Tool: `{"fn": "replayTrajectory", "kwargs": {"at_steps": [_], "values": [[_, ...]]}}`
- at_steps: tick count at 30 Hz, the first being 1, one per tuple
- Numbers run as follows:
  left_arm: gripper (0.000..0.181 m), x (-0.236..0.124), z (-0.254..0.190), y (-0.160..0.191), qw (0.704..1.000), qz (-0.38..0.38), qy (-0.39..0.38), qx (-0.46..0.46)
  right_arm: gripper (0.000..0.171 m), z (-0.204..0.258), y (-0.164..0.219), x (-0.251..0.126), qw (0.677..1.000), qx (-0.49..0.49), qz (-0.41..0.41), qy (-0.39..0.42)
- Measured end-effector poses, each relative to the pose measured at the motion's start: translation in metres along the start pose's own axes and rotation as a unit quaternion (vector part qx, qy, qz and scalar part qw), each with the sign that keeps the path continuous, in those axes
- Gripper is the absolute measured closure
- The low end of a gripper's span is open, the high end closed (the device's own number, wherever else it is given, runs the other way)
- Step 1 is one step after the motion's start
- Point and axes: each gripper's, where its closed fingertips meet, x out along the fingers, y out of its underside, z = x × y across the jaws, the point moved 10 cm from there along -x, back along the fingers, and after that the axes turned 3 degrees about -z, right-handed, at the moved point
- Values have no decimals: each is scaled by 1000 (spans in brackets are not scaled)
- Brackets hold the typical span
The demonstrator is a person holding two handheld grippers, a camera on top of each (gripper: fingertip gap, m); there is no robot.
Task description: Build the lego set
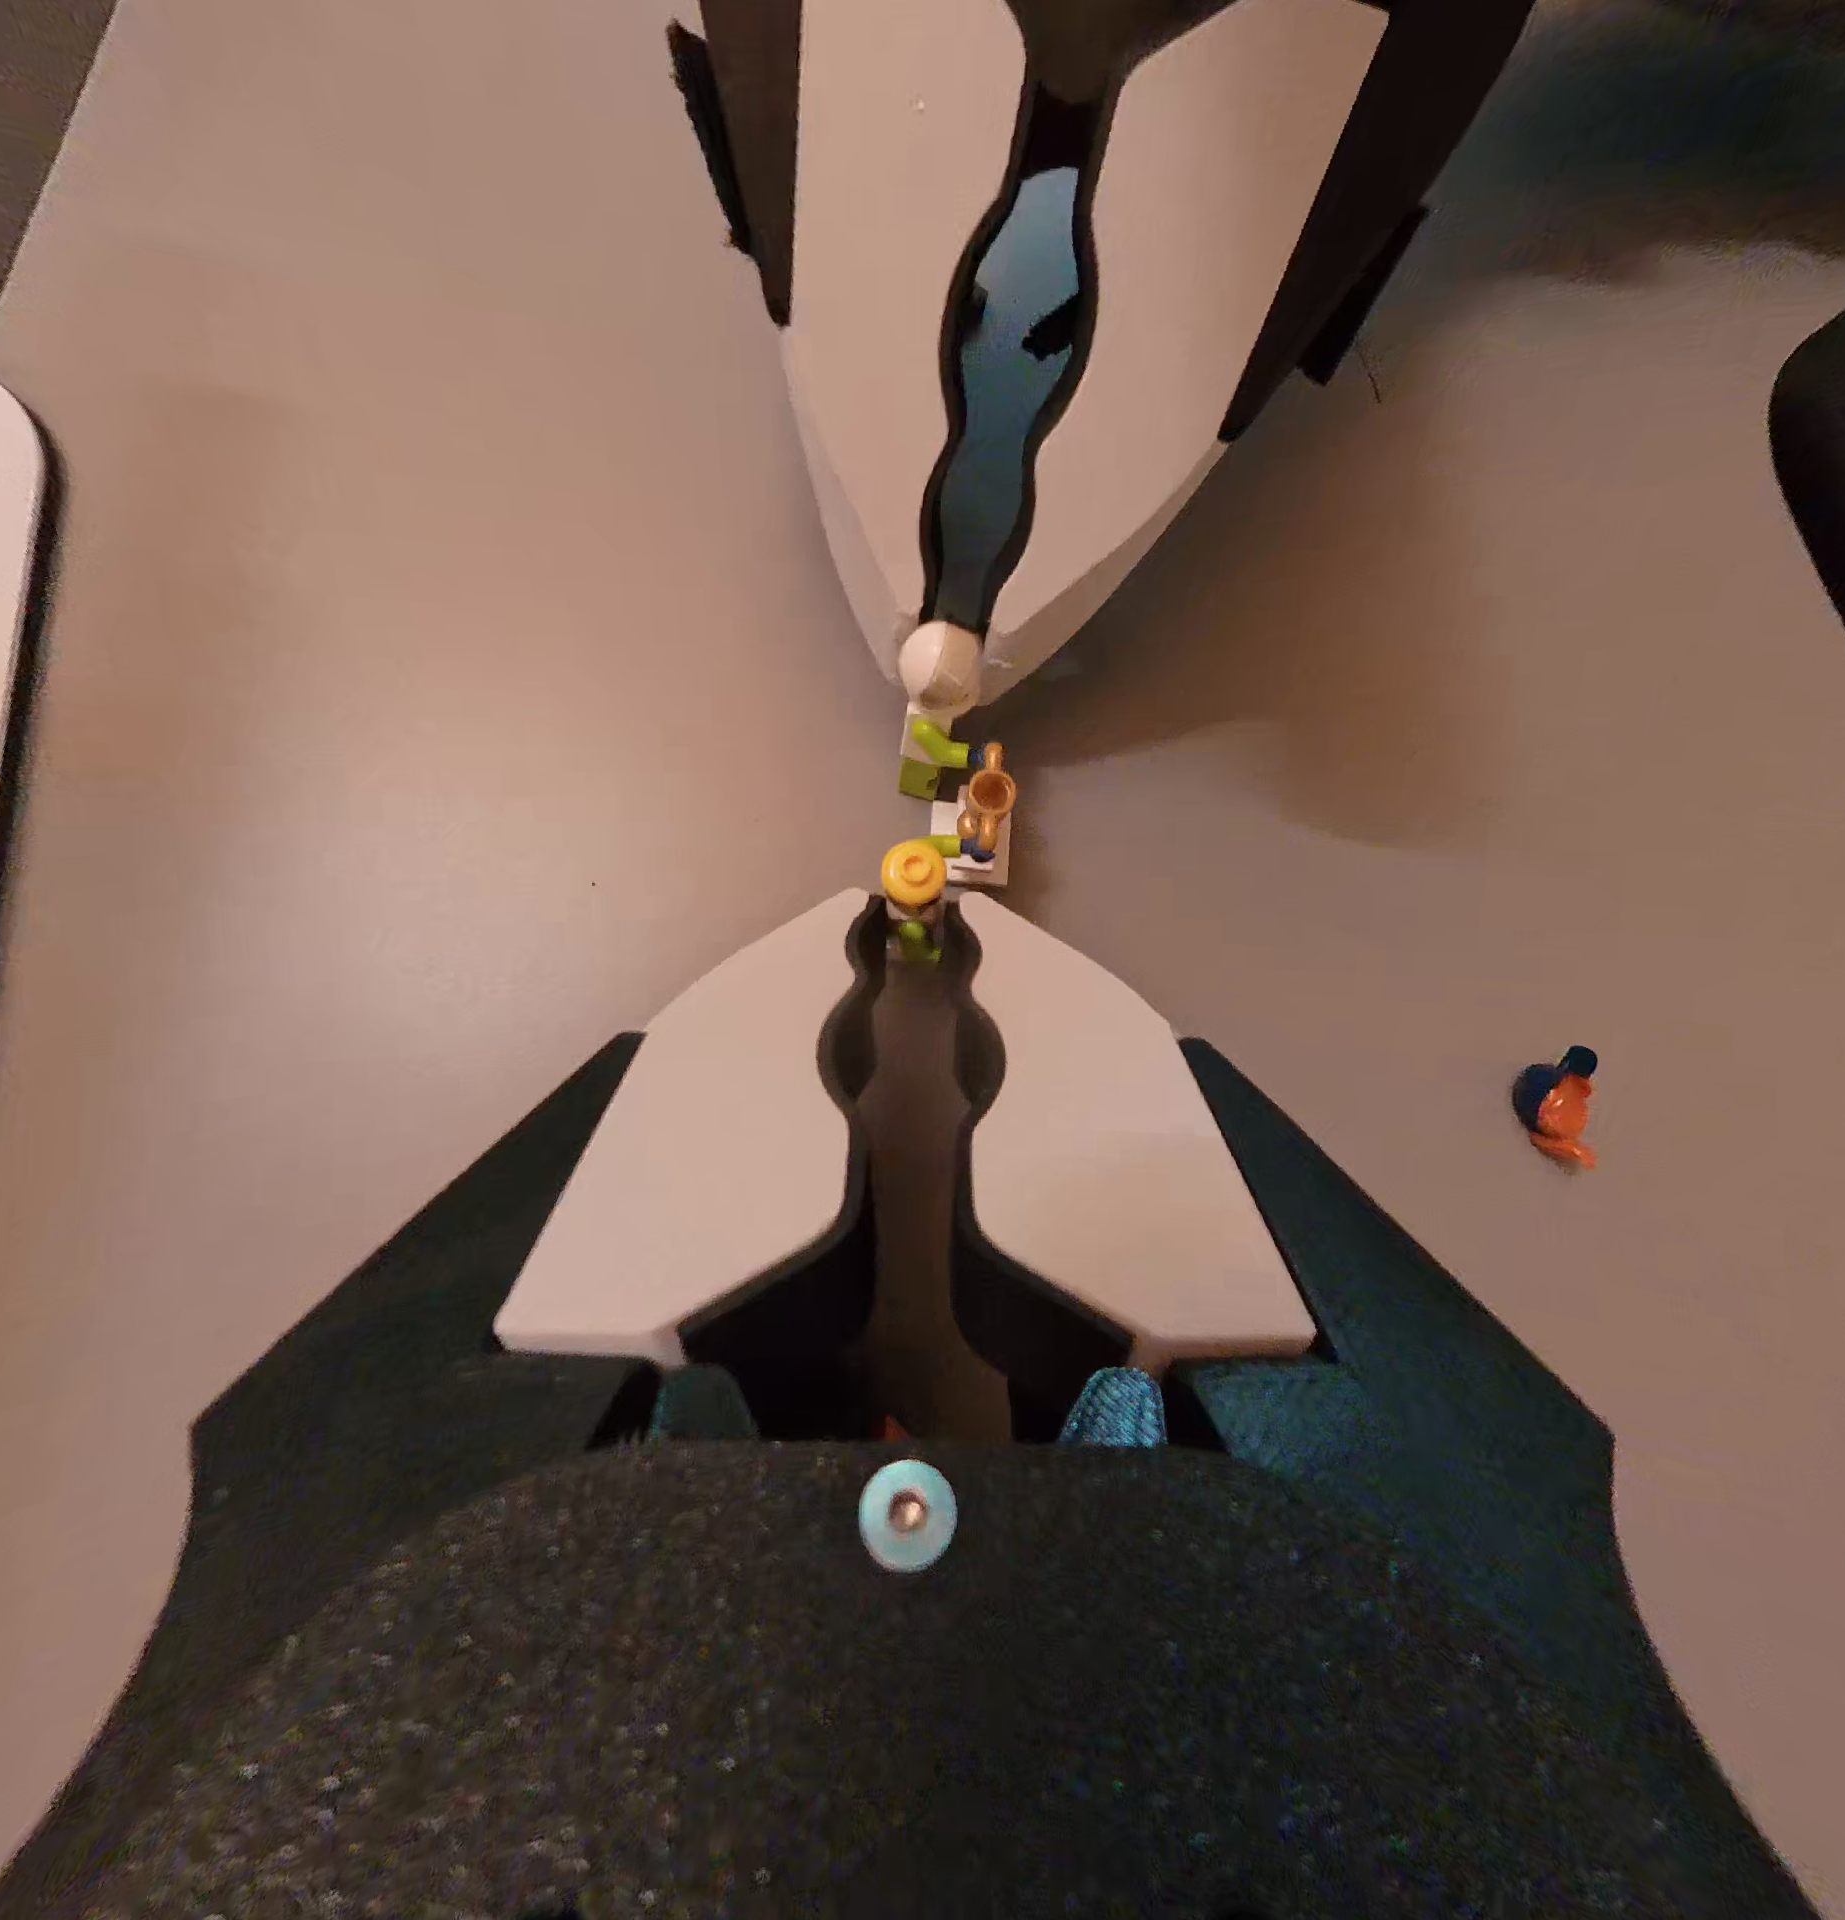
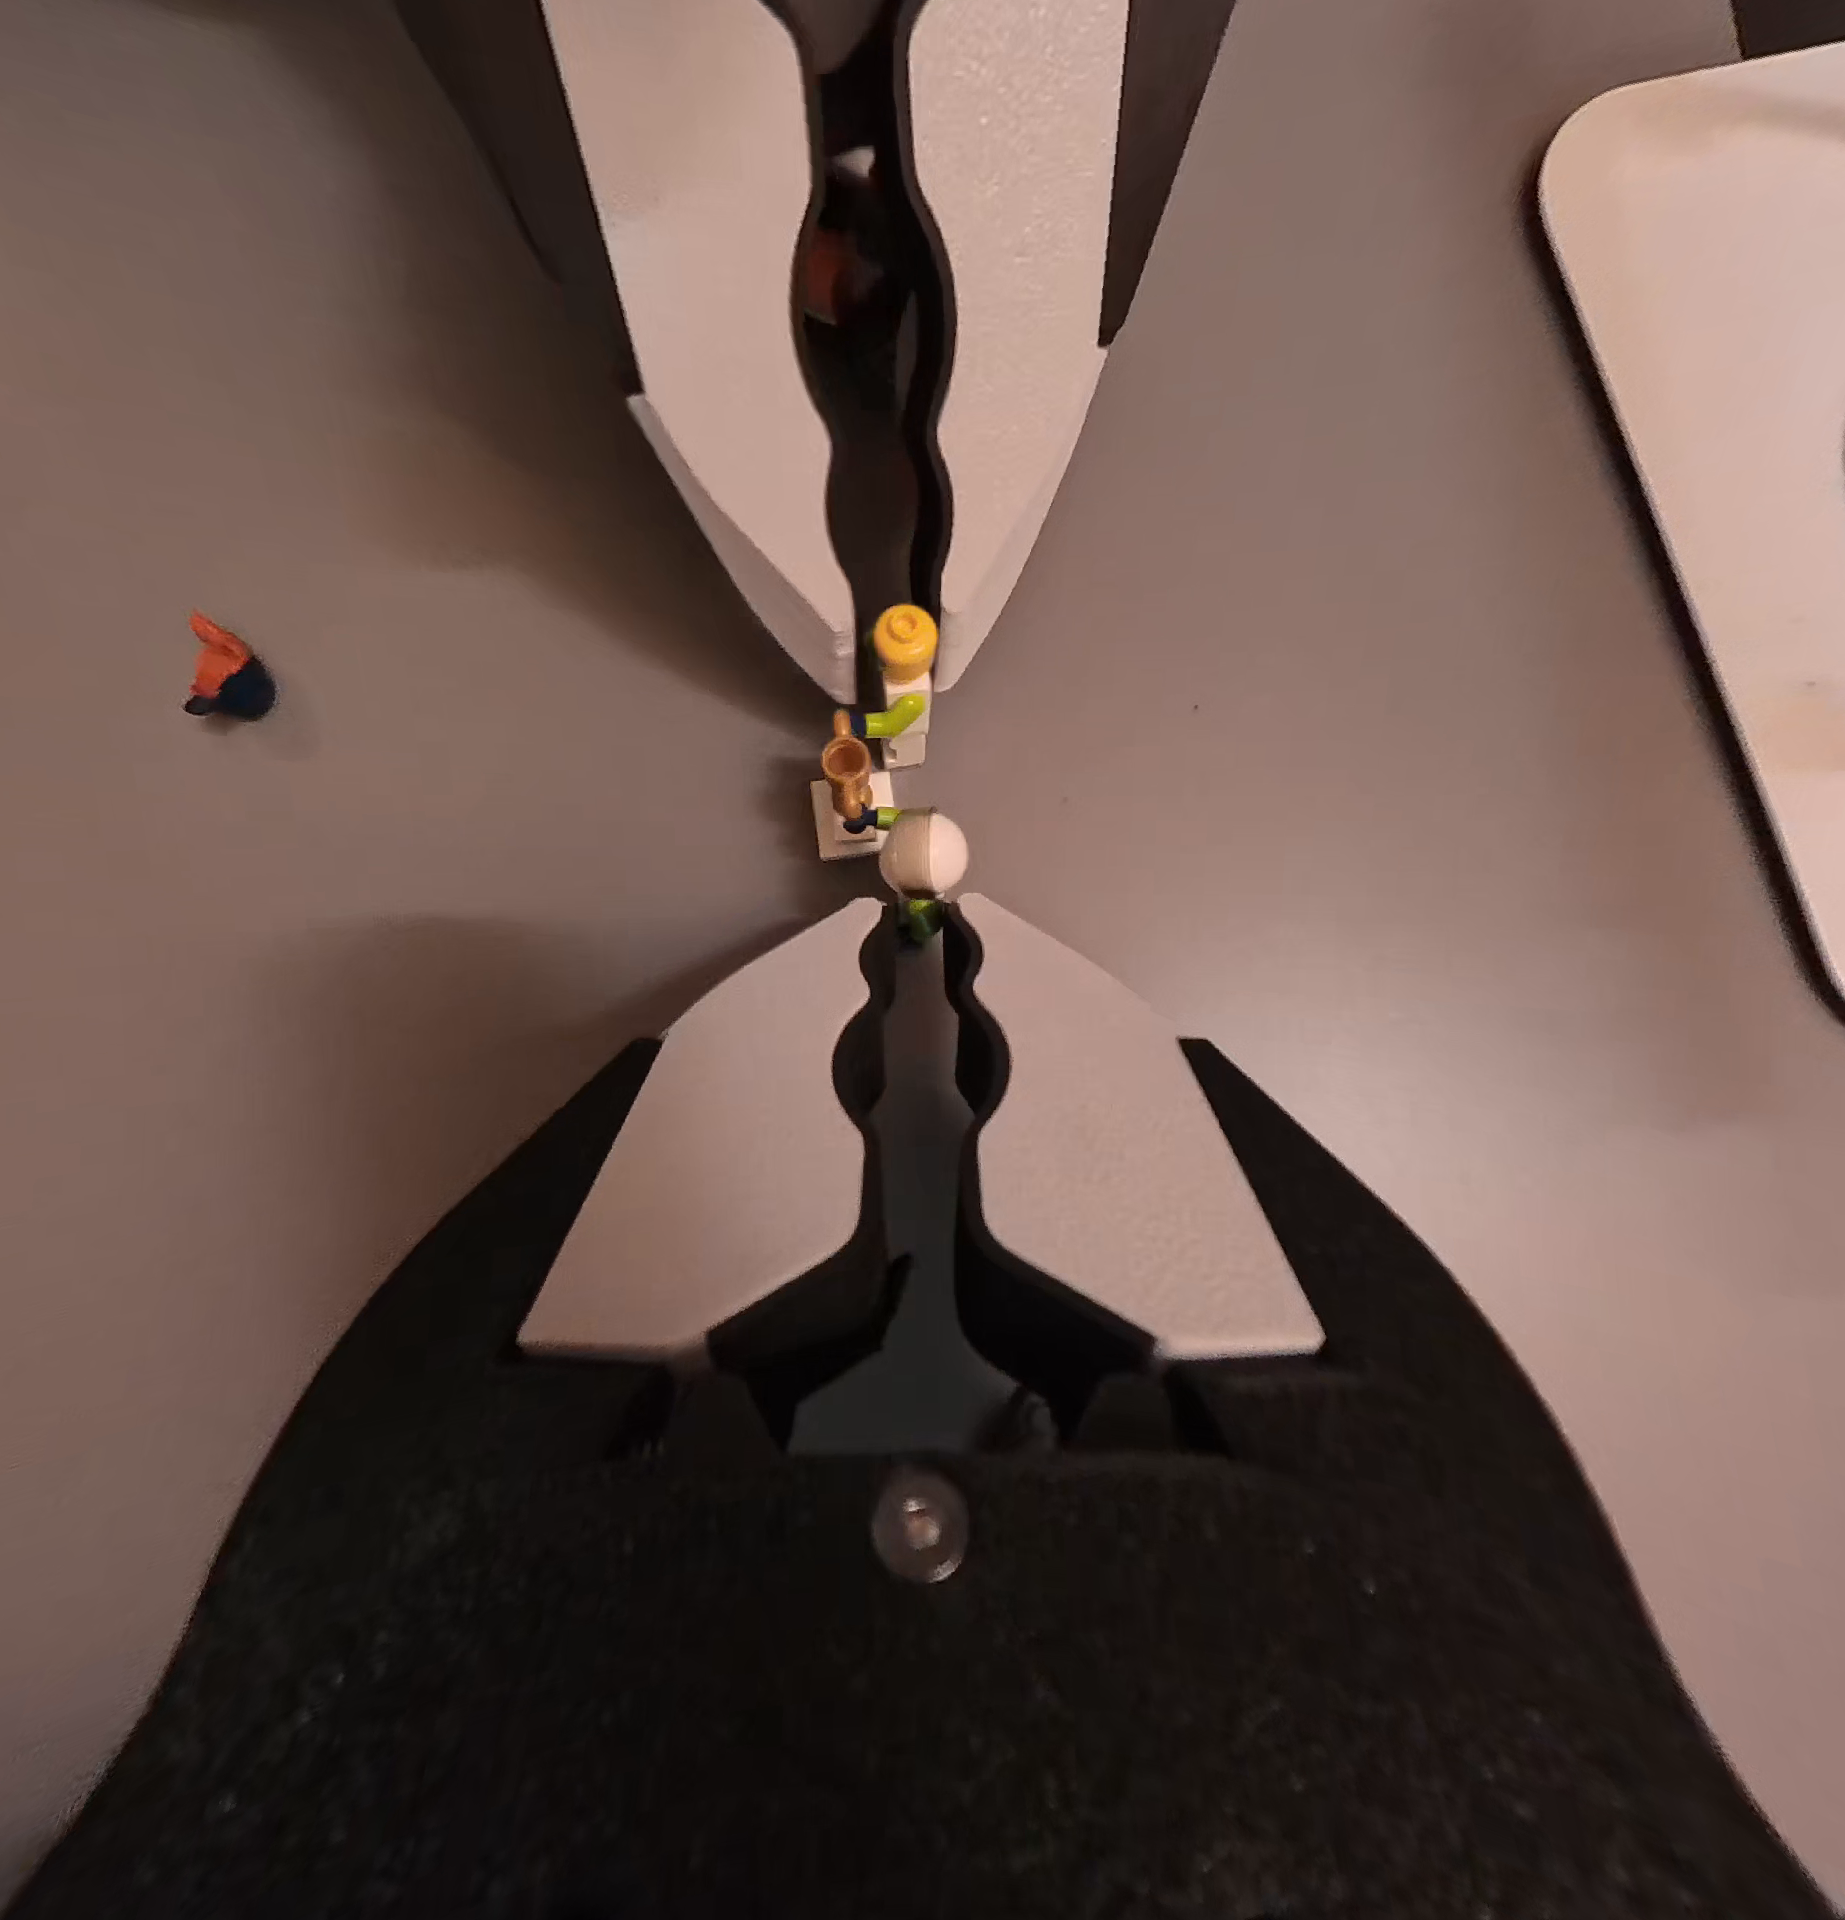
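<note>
Two grippers met tip to tip over a pale table. The left gripper, nearly closed, pinched a yellow-headed minifigure; the right gripper likewise pinched a white-helmeted minifigure. Their legs were hidden. Between them stood a gold trophy. An orange-and-blue piece lay well apart, hard to identify.

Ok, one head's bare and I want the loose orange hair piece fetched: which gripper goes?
Probably the right gripper: the orange hair piece lies to its left, its helmeted minifigure looks finished, and the left gripper steadies the bare-headed minifigure.
</note>
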Motion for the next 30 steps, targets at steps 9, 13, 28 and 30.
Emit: {"fn": "replayTrajectory", "kwargs": {"at_steps": [9, 13, 28, 30], "values": [[163, 2, -3, -1, 999, 31, -7, 17, 159, 1, -2, -2, 1000, -8, 9, 11], [162, 7, -5, -2, 998, 49, -14, 29, 160, 2, 0, -1, 1000, -1, 7, 13], [172, 15, -12, -12, 988, 129, -37, 77, 162, 11, 1, 7, 1000, -4, 13, 14], [172, 15, -11, -12, 989, 125, -29, 76, 162, 12, 1, 7, 1000, -5, 10, 16]]}}
